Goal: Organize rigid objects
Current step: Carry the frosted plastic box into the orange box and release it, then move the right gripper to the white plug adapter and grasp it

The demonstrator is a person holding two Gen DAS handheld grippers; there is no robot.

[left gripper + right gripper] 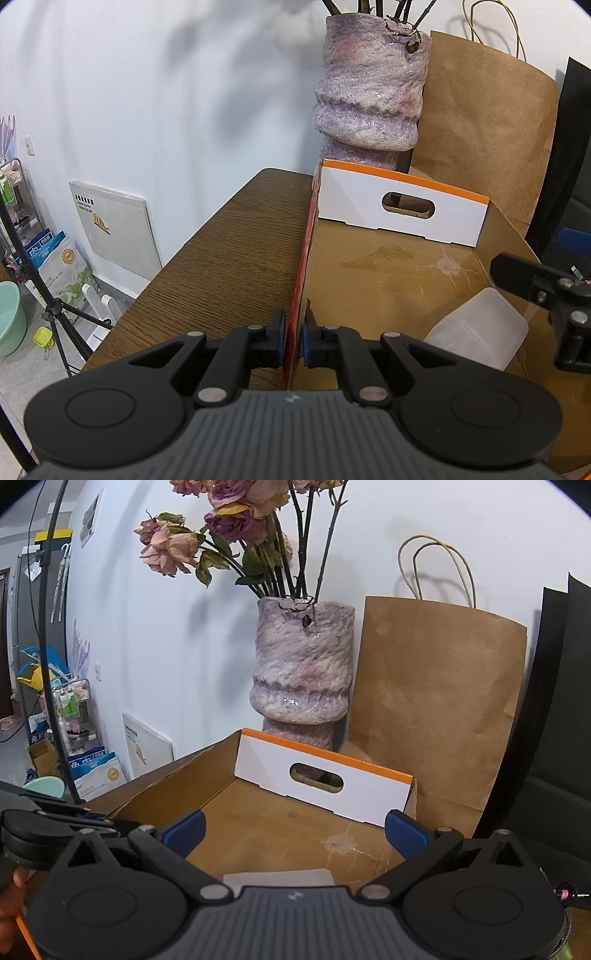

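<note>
Item: translucent plastic container (476, 328), lying on the floor of the open cardboard box (388, 266) at its near right. Judged light, rigid, smooth-walled and likely slippery; best taken across its narrow body, not the flat faces. Box: stiff corrugated card, light, prone to sliding on the wooden table (221, 251). Left gripper (293, 338): jaws together, clamped on the box's left wall, steadying it. Right gripper (293, 829): jaws spread fully apart above the container, holding nothing.

Dark wood-grain table (221, 258) bearing open cardboard box (388, 266), mottled vase (369, 85), brown paper bag (491, 140).
</note>
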